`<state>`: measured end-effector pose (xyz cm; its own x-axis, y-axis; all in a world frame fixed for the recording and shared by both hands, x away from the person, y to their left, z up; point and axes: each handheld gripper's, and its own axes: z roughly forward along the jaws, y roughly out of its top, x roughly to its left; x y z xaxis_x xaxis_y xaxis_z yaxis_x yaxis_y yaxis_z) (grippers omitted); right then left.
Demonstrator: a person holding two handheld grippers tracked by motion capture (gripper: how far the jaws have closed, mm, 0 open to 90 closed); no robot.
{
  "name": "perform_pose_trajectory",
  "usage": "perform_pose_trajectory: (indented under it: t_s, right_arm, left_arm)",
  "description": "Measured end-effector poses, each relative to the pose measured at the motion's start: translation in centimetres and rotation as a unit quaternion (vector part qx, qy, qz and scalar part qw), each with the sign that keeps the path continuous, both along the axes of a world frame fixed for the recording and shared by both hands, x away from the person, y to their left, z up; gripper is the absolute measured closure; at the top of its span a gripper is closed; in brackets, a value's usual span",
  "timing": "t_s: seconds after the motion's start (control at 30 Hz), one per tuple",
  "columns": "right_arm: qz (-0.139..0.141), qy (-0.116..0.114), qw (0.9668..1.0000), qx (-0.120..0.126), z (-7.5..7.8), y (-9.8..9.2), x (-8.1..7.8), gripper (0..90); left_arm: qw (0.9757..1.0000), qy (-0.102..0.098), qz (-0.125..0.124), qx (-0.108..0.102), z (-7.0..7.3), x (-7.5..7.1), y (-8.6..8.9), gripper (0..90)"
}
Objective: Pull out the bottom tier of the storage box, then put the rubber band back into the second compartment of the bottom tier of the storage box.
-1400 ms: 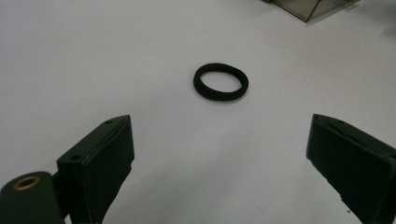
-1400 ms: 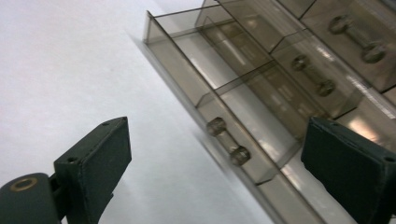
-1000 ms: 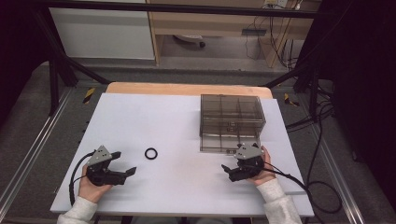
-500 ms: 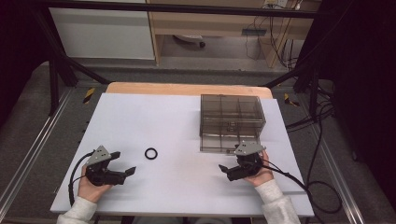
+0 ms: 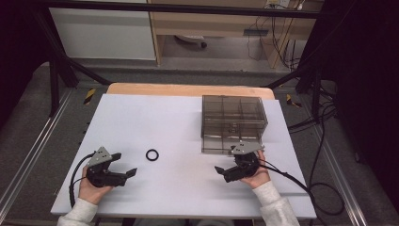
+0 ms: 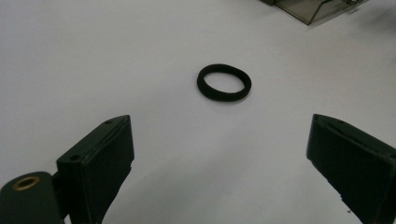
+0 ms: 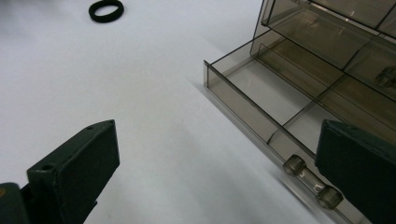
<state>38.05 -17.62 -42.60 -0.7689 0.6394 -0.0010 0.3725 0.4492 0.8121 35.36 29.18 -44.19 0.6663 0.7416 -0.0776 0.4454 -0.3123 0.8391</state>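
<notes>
A black ring (image 5: 152,155) lies flat on the white tabletop (image 5: 155,117), a little ahead of the left gripper (image 5: 128,173), whose jaws are spread wide and hold nothing; in the left gripper view the ring (image 6: 224,82) sits beyond the gap between them. The right gripper (image 5: 221,172), jaws also spread and empty, rests just beside the smoky clear drawer box (image 5: 233,122), whose bottom drawer (image 7: 261,100) is pulled out, its handle (image 7: 310,181) near the right jaw.

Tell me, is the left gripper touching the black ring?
Apart. In the left gripper view, bare white table separates the black ring from the open left gripper.
</notes>
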Motion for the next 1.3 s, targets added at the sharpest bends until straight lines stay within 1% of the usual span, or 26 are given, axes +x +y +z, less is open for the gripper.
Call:
perform_pose_trajectory:
  t_s: [0.13,0.27,0.33,0.47,0.73,0.87,0.97,1.07,1.2,1.3]
  right_arm:
    - [0.0,0.007,1.0,0.007,0.1,0.0,0.0,0.4]
    - [-0.006,0.007,1.0,0.0,0.2,0.2,0.0,0.4]
    - [0.0,0.003,1.0,0.002,0.3,0.3,0.1,1.0]
    - [-0.003,0.005,1.0,-0.005,0.3,0.9,0.1,1.3]
    - [-0.008,0.005,0.9999,-0.008,0.4,1.6,0.4,1.4]
    - [-0.009,0.005,0.9999,-0.005,0.6,2.2,0.4,1.4]
    - [-0.009,0.003,0.9999,-0.008,0.7,2.6,0.5,1.5]
    - [-0.013,0.003,0.9999,-0.007,0.8,3.0,0.6,1.8]
    - [-0.008,0.004,1.0,-0.004,0.9,3.7,0.7,2.0]
    - [-0.008,0.004,0.9999,-0.007,1.1,4.3,0.9,2.0]
  left_arm:
    - [1.0,0.001,0.0,0.001,0.0,0.0,0.0,7.2]
    - [1.0,0.002,-0.001,0.0,0.0,0.0,0.0,7.2]
    - [1.0,0.001,-0.001,-0.001,0.0,0.0,0.0,7.2]
    - [1.0,0.001,0.0,0.0,0.0,0.0,0.0,7.1]
    - [1.0,0.002,0.001,0.001,0.0,0.0,-0.1,6.9]
    - [1.0,0.002,0.001,0.002,0.0,0.0,-0.1,6.8]
    - [1.0,0.0,0.002,0.001,0.1,0.0,0.0,6.8]
    - [1.0,0.002,0.003,0.0,0.0,0.0,0.0,6.7]
    - [1.0,0.002,0.001,0.003,0.0,0.0,-0.1,6.7]
    - [1.0,0.002,0.002,0.002,0.0,0.0,0.0,6.7]
